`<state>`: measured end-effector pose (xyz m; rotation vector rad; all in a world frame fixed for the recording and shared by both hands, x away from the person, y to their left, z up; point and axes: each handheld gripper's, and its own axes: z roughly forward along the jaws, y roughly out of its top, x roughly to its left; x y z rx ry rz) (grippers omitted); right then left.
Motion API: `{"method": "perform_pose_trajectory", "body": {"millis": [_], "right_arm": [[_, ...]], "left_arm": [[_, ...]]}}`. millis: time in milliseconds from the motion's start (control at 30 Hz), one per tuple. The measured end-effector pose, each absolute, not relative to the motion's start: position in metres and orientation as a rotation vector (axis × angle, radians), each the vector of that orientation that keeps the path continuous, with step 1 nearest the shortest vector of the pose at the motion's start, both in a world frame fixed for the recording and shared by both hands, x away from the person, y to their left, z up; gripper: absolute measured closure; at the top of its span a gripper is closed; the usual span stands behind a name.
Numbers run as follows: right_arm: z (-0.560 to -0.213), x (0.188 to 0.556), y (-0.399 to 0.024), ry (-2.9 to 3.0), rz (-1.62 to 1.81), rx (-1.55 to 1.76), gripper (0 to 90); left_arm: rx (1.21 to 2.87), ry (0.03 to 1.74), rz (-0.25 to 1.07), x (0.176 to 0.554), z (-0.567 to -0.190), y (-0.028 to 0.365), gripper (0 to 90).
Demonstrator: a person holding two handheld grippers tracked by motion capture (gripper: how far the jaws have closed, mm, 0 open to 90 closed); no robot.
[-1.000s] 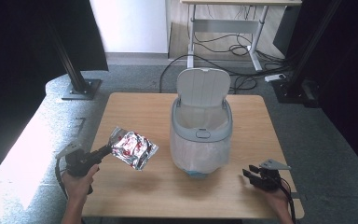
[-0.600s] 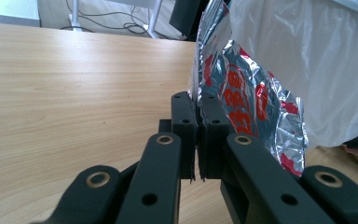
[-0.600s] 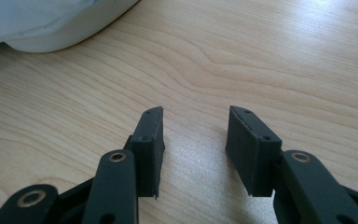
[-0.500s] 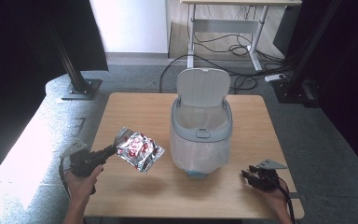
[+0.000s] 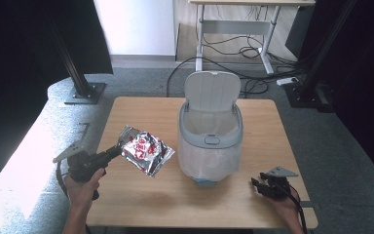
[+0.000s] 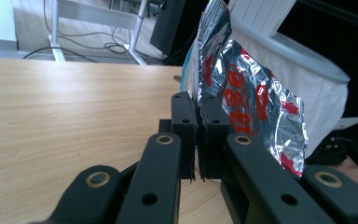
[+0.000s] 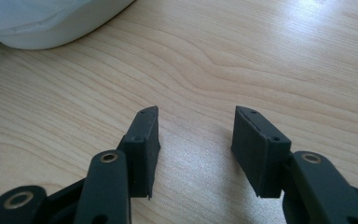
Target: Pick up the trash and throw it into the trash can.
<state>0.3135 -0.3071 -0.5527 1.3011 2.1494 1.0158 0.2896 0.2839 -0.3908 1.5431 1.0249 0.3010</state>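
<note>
The foil bag (image 5: 146, 154) is silver with red print and it hangs in the air above the left part of the table (image 5: 141, 204), just beside the bin (image 5: 209, 146) but apart from it. One crumpled edge of the bag is pinched by the left tongs (image 5: 118, 148); in the left gripper view the two black jaws are pressed together on the foil (image 6: 247, 107), and the rest of the bag stands up and to the right of them, in front of the white liner of the bin. The left hand (image 5: 80, 187) holds these tongs at the left edge of the table.

The bin is grey and stands in the middle of the table. Its lid (image 5: 212, 90) is up, tilted back, and a white liner (image 5: 207, 163) is folded over the rim and hangs down the outside.

The right tongs (image 5: 258, 184) rest low over the table near its front right corner, well apart from the bag. Their jaws have just been opening and now stand about half open, with nothing between them except bare wood (image 7: 196, 140). The bottom of the liner (image 7: 42, 23) is near them in the right gripper view.
</note>
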Motion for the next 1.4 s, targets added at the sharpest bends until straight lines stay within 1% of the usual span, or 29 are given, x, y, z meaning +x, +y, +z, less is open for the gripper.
{"method": "perform_pose_trajectory", "body": {"millis": [33,133,767,1400], "right_arm": [[-0.553,0.313,-0.307,2.148,1.015,1.303,50.6],[-0.553,0.313,-0.307,2.145,1.013,1.306,50.6],[-0.553,0.313,-0.306,2.143,1.011,1.309,49.8],[-0.553,0.313,-0.306,2.143,1.011,1.309,49.6]], "left_arm": [[1.530,1.018,0.279,0.291,-0.386,0.284,87.0],[1.527,1.011,0.268,0.292,-0.381,0.285,87.0],[1.544,0.975,0.271,0.303,-0.341,0.275,86.8],[1.525,0.970,0.234,0.318,-0.326,0.268,86.6]]}}
